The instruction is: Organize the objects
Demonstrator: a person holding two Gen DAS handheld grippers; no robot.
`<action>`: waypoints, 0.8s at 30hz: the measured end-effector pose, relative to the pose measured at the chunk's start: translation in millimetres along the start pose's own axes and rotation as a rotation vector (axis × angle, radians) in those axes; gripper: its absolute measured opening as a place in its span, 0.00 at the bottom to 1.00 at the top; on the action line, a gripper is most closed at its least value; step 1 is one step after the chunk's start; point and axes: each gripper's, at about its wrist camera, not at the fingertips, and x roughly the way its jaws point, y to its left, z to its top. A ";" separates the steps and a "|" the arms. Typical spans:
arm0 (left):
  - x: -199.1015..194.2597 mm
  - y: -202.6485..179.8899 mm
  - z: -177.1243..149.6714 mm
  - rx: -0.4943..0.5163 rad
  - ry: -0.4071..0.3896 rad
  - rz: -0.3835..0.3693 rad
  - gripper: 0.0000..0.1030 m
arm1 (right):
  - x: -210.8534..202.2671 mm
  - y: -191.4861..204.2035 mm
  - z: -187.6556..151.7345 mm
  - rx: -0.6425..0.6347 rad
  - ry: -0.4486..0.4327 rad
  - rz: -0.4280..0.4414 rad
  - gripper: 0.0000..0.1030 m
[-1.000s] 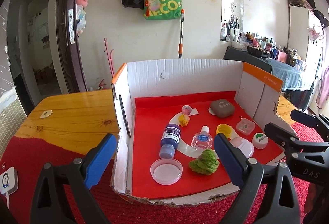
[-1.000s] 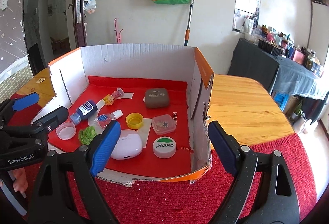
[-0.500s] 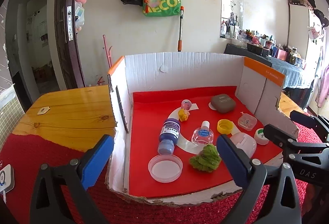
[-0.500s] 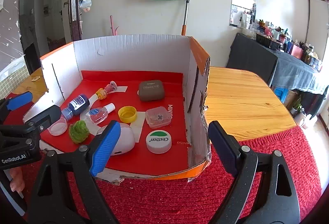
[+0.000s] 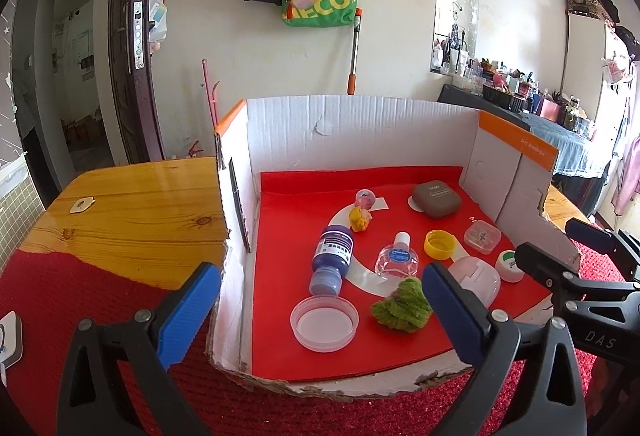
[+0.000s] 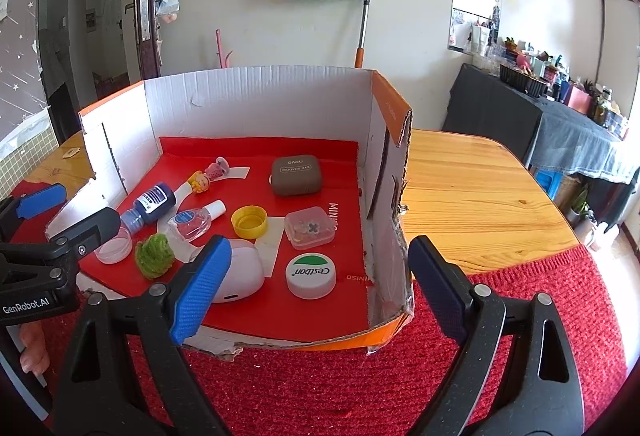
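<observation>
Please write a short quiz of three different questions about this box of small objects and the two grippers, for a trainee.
1. True or false: the blue bottle stands upright in the cardboard box.
2. Which thing lies closest to the white jar with the green label? A) brown case B) clear square box C) clear round lid
3. Is the left gripper or the right gripper holding anything?

Key
1. False: it lies on its side.
2. B.
3. No. Both are empty; the right gripper's jaws are opening, with nothing gripped.
</observation>
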 end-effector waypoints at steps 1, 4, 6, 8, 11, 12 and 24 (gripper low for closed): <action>-0.2 -0.1 -0.1 0.000 -0.001 0.000 1.00 | 0.0 0.1 0.0 0.000 0.000 -0.002 0.88; -1.0 -0.5 -0.1 0.000 -0.004 0.000 1.00 | -0.5 -1.2 -0.2 0.004 -0.004 -0.013 0.89; -1.2 -0.1 0.4 0.001 -0.005 -0.001 1.00 | -1.0 -3.6 -0.4 0.015 -0.006 -0.011 0.89; -1.0 0.2 1.3 0.003 -0.006 0.001 1.00 | -0.8 -4.0 -0.1 0.019 -0.006 -0.011 0.89; -1.5 0.7 1.8 0.001 -0.007 0.001 1.00 | 0.2 -3.1 0.3 0.016 -0.001 -0.004 0.89; -1.5 0.7 1.9 0.001 -0.007 0.001 1.00 | 0.5 -3.0 0.3 0.016 0.000 -0.001 0.89; -1.6 0.7 2.2 0.002 -0.007 0.001 1.00 | 0.2 -2.1 0.0 0.017 -0.002 -0.004 0.91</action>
